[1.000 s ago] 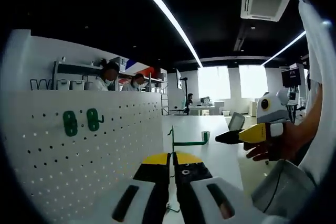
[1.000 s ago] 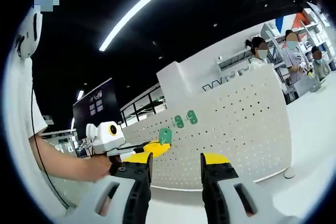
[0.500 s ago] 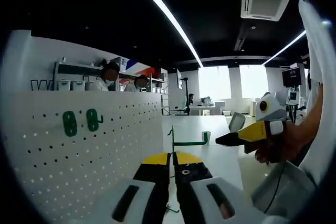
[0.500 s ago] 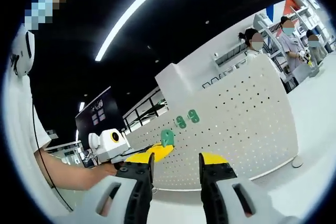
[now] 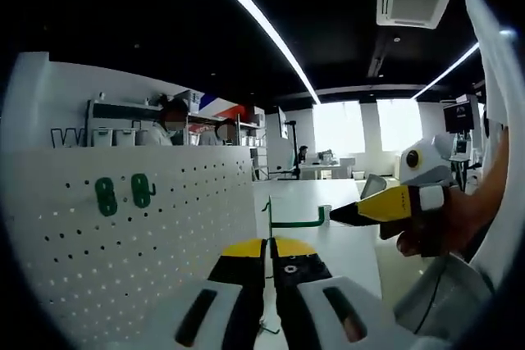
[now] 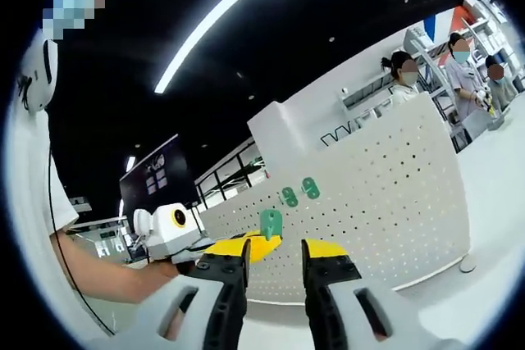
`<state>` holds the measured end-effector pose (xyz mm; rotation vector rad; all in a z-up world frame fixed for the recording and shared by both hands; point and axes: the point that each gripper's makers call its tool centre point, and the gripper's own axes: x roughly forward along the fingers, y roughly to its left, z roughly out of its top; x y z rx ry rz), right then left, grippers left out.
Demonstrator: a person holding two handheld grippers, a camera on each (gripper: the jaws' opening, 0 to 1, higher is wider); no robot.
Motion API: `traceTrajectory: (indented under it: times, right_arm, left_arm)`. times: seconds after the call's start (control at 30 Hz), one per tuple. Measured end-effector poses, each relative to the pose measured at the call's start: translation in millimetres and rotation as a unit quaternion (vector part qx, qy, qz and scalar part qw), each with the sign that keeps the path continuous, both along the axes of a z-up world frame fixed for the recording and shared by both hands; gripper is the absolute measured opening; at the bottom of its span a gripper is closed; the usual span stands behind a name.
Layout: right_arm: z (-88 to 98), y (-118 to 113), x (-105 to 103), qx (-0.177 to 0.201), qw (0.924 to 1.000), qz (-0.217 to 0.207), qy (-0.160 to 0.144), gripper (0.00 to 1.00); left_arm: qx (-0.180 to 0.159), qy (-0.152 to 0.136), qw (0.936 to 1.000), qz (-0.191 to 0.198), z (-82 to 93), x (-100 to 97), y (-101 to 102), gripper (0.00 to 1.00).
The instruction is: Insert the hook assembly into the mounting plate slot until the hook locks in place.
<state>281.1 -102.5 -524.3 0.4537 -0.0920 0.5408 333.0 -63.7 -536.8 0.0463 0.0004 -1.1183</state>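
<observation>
Here two green hooks (image 5: pixel 120 195) hang on the white pegboard (image 5: pixel 164 243).

Two mounted hooks (image 5: pixel 119 194) obstruct the pegboard (image 5: pixel 164 243).

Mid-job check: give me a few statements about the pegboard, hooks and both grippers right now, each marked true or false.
1. Two green hooks already hang on the pegboard. True.
2. The left gripper holds a green hook. True.
3. The held hook is already seated in the pegboard. False: it is in front of the board, apart from the hung pair.
4. The right gripper is clamped on a hook. False: nothing sits between its jaws.
5. The pegboard lies flat on the table. False: it stands upright.
</observation>
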Motion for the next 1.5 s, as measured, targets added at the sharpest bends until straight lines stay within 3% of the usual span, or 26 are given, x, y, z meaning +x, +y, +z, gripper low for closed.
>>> traceTrajectory:
  times: [1.5]
  right_arm:
    - [5.4,2,13,0.002,0.9999,-0.011,-0.002,0.13]
  left_arm:
    - [-0.006,-0.001,0.9999,0.010,2.5,-25.7,-27,0.02]
